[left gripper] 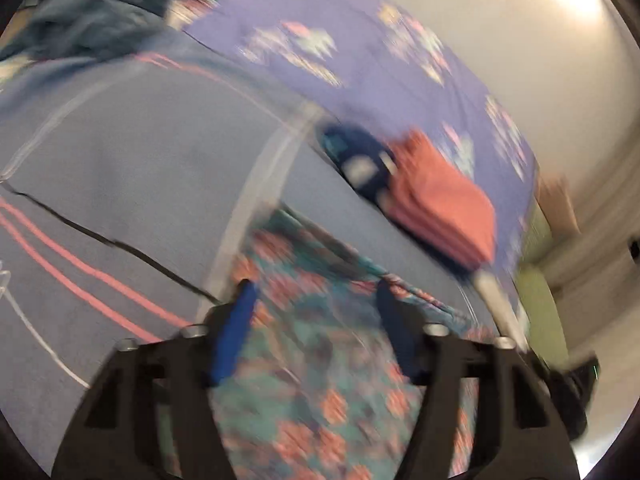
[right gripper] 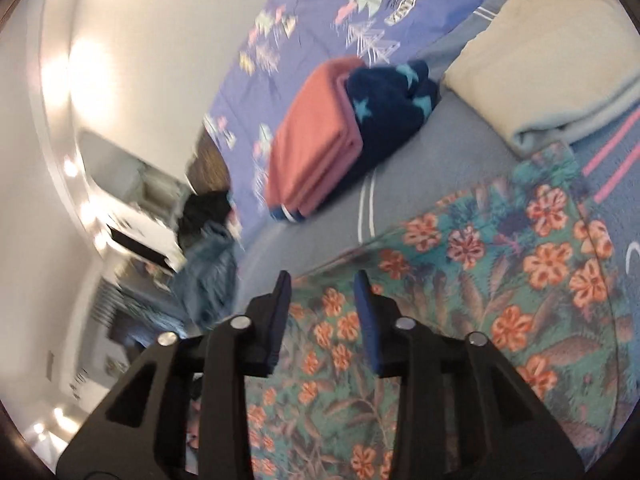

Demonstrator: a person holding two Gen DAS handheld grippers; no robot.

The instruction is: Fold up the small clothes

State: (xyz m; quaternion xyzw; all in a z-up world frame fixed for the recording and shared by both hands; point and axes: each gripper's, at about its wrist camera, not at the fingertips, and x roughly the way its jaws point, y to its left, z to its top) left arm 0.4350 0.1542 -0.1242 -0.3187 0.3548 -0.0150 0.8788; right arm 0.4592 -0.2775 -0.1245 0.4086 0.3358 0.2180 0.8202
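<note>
Floral garment (right gripper: 500, 280): thin, soft, light, limp; likely to sag and slide, so pinch edge or corner, not middle. Lies flat on bed (right gripper: 304, 40), under and ahead of both tongs. Left tongs (left gripper: 316, 292) apart, nothing clamped, cloth beneath. Right tongs (right gripper: 323, 280) partly apart, empty, near garment's edge.

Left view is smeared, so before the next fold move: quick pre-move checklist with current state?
1. Left hand-held gripper open, nothing pinched: ok.
2. Right hand-held gripper open, over the floral garment, not gripping: ok.
3. Floral garment lying flat on the bed cover: ok in the right view; its near edge is out of view.
4. Folded pink item, starred navy item and cream item apart from the floral garment: ok.
5. Left wrist image sharp: not ok.
</note>
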